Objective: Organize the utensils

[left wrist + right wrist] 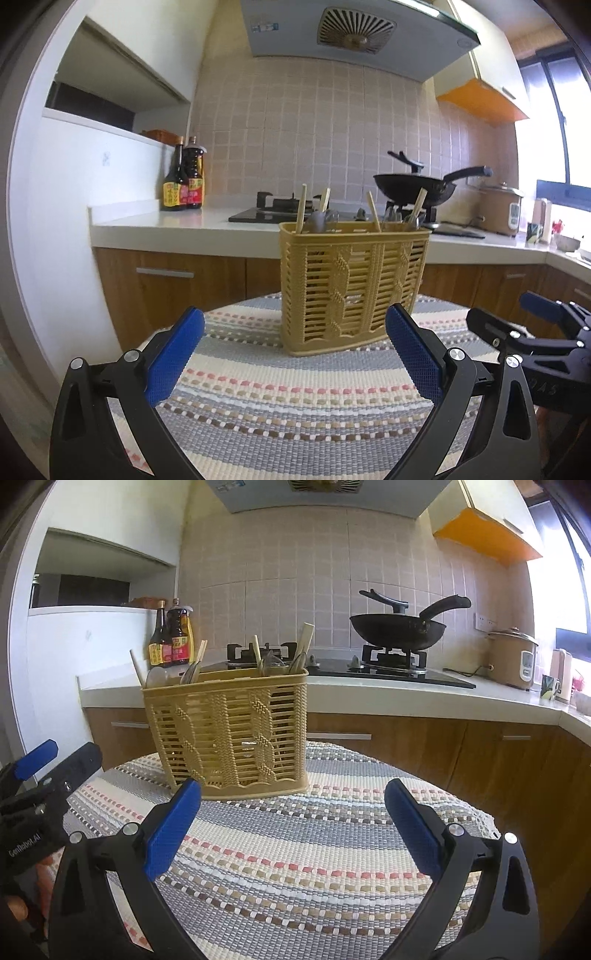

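While both jaws gape empty, basket slats obscure utensils' lower ends.

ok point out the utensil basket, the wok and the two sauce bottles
utensil basket (351,288), left wrist view, on its woven front wall
wok (397,631), right wrist view, on the black bowl's outer side
sauce bottles (184,181), left wrist view, between the labelled lower bodies

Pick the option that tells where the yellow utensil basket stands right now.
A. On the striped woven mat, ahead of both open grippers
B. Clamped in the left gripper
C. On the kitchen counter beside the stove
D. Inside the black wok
A: the yellow utensil basket stands upright on the striped woven mat, beyond the open left gripper and the open right gripper, neither touching it.
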